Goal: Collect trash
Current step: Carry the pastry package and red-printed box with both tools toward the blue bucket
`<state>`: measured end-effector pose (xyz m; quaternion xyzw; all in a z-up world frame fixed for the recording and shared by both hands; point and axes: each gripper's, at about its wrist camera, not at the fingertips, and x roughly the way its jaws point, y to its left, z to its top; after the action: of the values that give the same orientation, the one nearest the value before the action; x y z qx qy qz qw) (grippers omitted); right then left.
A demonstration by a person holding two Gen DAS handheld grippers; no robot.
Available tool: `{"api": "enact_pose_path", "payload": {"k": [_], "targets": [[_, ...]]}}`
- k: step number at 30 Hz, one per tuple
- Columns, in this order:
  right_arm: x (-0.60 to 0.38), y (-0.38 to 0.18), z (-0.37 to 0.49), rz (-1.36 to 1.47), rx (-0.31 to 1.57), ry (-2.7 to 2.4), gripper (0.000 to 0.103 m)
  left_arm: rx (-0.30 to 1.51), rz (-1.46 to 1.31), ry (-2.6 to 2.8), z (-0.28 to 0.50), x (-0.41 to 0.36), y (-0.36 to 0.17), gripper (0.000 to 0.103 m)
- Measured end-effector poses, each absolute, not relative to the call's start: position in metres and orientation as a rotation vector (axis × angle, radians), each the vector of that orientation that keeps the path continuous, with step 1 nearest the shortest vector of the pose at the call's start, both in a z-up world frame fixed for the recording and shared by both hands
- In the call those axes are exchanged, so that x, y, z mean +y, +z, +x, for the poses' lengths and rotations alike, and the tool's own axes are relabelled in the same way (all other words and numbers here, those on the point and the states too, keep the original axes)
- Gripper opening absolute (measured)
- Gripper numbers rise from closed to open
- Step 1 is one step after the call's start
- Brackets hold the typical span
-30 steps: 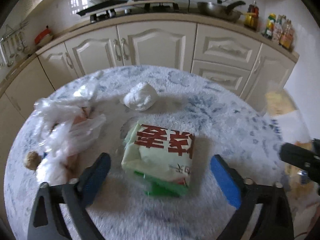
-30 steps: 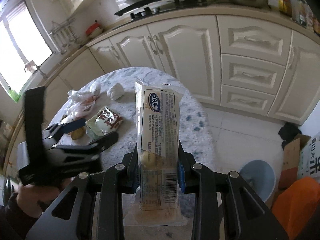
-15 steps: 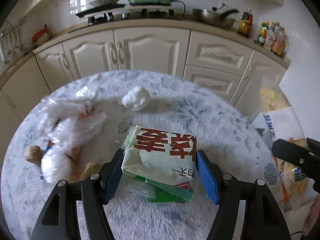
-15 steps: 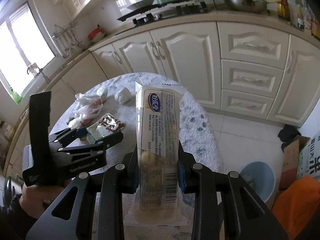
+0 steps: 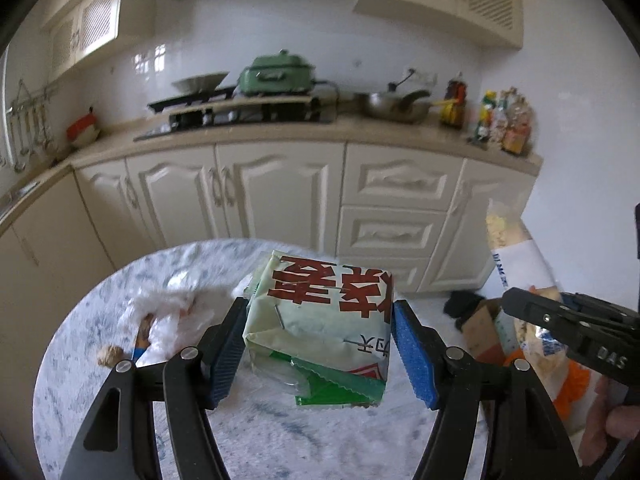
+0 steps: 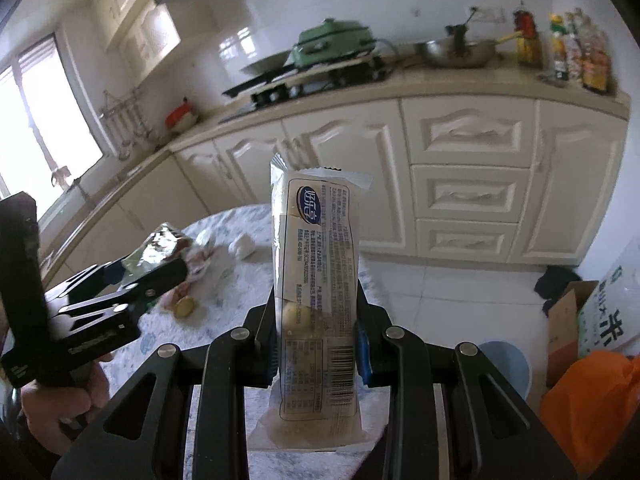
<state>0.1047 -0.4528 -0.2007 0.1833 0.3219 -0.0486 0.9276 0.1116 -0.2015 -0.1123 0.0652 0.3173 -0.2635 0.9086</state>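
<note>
My left gripper (image 5: pixel 320 344) is shut on a pale green packet with red characters (image 5: pixel 320 312) and holds it lifted above the round marble table (image 5: pixel 260 432). My right gripper (image 6: pixel 316 340) is shut on a tall clear snack wrapper (image 6: pixel 316 264), held upright beside the table. The left gripper and its packet also show in the right wrist view (image 6: pixel 132 280). A crumpled clear plastic bag (image 5: pixel 172 316), a white paper ball (image 6: pixel 244 245) and a small brown scrap (image 5: pixel 109 357) lie on the table.
A light blue bin (image 6: pixel 508 364) stands on the floor to the right, by a cardboard box (image 6: pixel 564 320) and an orange bag (image 6: pixel 592 404). Cream kitchen cabinets (image 5: pixel 280 204) run behind the table, with a stove and pans on the counter.
My left gripper closed on the green packet and lifted it off the table. Both grippers tilted upward. The right gripper kept hold of the snack wrapper.
</note>
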Motion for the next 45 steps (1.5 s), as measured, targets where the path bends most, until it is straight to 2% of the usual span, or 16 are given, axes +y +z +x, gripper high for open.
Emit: {"api": "enact_pose_path", "payload": {"k": [14,20,31,45], "targets": [[-0.531,-0.185,0.029,0.447,0.580,-0.331,0.029,0.572,0.169,-0.752,0.068,-0.245,-0.092,0.065],[-0.565,-0.196,0.006,0.481,0.581,-0.419,0.029,0.598,0.179,-0.835,0.091,-0.273,-0.098,0.065],[-0.626,-0.250,-0.008,0.585,0.647,-0.523,0.029,0.782,0.233,-0.951,0.140,-0.375,-0.144,0.065],[-0.683,-0.325,0.013,0.702,0.739,-0.559,0.029,0.992,0.308,-0.981,0.215,-0.515,-0.216,0.066]]}}
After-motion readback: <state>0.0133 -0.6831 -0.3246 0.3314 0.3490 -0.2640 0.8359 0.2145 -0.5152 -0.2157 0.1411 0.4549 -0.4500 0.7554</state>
